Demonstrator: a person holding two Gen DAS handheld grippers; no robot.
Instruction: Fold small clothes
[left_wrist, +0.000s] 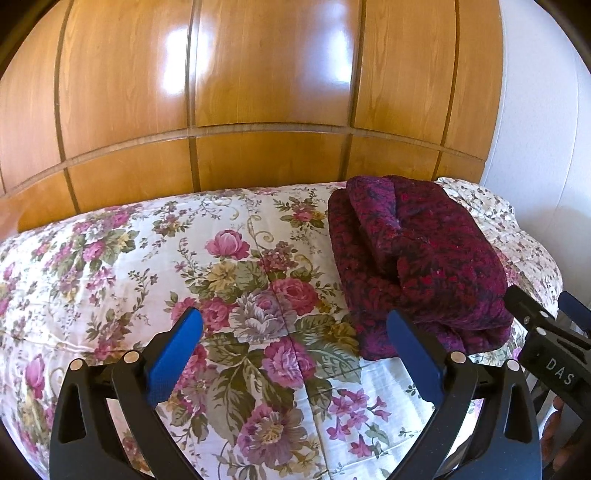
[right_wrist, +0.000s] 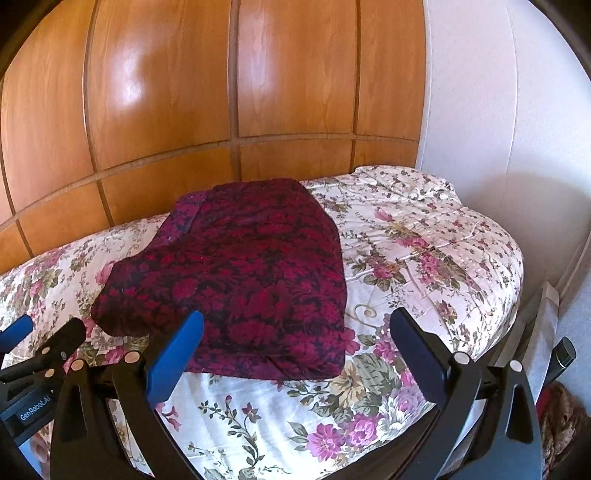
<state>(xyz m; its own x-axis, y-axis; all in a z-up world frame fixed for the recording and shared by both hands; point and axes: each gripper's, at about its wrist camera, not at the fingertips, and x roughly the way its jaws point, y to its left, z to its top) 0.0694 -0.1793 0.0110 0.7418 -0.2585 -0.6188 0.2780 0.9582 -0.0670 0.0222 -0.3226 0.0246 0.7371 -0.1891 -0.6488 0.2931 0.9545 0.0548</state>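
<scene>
here, the folded garment (right_wrist: 236, 280) is the landmark: a dark red and purple floral piece lying flat on the bed (right_wrist: 424, 258), on its flowered quilt. in the right wrist view its near left corner is hidden behind a blue finger pad (right_wrist: 173, 358), and the far left edge shows a paler purple layer whose shape is hard to make out. in the left wrist view the same garment (left_wrist: 417, 266) looks bulkier, its folds bunched, and its near right corner is covered by the other claw's black body. its long axis runs from the near edge of the bed toward the wooden panel wall (right_wrist: 221, 92) behind it.

readable writing: "das" on the black body at the right edge of the left wrist view, and "genrobot.ai" on the body at the lower left of the right wrist view.

the left claw (left_wrist: 295, 354) stands wide open left of the garment, holding nothing. the right claw (right_wrist: 295, 354) is also spread wide and empty, its left pad over the garment's near edge; whether it touches the cloth cannot be told.
</scene>
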